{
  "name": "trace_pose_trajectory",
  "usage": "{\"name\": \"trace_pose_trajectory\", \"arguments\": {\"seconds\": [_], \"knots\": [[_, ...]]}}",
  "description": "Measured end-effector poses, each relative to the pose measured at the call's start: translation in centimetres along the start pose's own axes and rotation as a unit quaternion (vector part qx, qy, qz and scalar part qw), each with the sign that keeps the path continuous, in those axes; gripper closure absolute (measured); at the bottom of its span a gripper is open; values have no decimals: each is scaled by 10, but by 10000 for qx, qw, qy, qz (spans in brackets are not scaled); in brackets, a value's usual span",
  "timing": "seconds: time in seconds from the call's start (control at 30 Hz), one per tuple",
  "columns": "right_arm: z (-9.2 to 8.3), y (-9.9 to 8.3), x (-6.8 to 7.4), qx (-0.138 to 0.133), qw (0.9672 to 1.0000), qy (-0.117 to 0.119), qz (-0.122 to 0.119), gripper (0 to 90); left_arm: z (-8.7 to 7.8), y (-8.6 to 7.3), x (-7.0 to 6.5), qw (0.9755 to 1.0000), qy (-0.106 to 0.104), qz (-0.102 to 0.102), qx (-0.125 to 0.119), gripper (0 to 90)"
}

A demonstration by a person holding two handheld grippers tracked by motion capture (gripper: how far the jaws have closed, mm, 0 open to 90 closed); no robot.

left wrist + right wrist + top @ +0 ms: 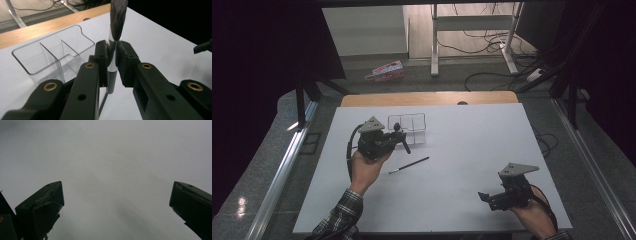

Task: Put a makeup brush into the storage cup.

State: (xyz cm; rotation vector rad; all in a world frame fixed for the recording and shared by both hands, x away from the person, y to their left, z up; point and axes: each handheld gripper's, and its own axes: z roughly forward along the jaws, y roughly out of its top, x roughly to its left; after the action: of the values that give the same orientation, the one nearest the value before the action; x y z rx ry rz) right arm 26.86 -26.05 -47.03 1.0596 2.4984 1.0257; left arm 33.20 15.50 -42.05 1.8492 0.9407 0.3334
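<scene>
**Ana:** Left gripper view worries me. The left claw [111, 53] is clamped on a brush [116, 22] at its shiny metal collar, bristles pointing up and the dark handle hanging below the jaws. That collar looks smooth, and the grip is narrow, so I think the brush could swivel or slide down if the hand tips.

**Ben:** Agreed. And the clear box [53, 53] with its dividers sits just at ten o'clock from the jaws. If the brush is meant to go in there, a tilted handle could catch a thin wall and push the light box across the tabletop [472, 150], or tip it over.

**Ana:** From the high view, the left hand [364, 167] comes in from six o'clock, palm under the tool, with the claw aimed toward three o'clock, close beside the box's near edge. A second, thinner brush [409, 165] lies flat on the tabletop at about five o'clock from that claw, apart from it.

**Ben:** A low sweep of the wrist could knock that one away. What about the other side?

**Ana:** The right claw [484, 196] rests low near the front edge, at about four o'clock from the box and well apart from it, pointing toward nine o'clock. Its jaws stand wide apart, holding nothing, over bare white surface.
</scene>
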Motion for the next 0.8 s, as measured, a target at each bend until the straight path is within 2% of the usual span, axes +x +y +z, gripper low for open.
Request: {"name": "trace_pose_trajectory", "arguments": {"seconds": [0.23, 0.6, 0.8], "knots": [[-4, -4, 0, -8, 10000, -77, -14, 0, 4, 10, 1, 9999, 38, 78, -62, 789], [-9, -10, 0, -42, 9999, -127, 20, 0, 9, 21, 9, 9998, 91, 26, -152, 790], [-11, -14, 0, -27, 9999, -157, 5, 0, 14, 27, 11, 9998, 129, 85, -147, 790]]}}
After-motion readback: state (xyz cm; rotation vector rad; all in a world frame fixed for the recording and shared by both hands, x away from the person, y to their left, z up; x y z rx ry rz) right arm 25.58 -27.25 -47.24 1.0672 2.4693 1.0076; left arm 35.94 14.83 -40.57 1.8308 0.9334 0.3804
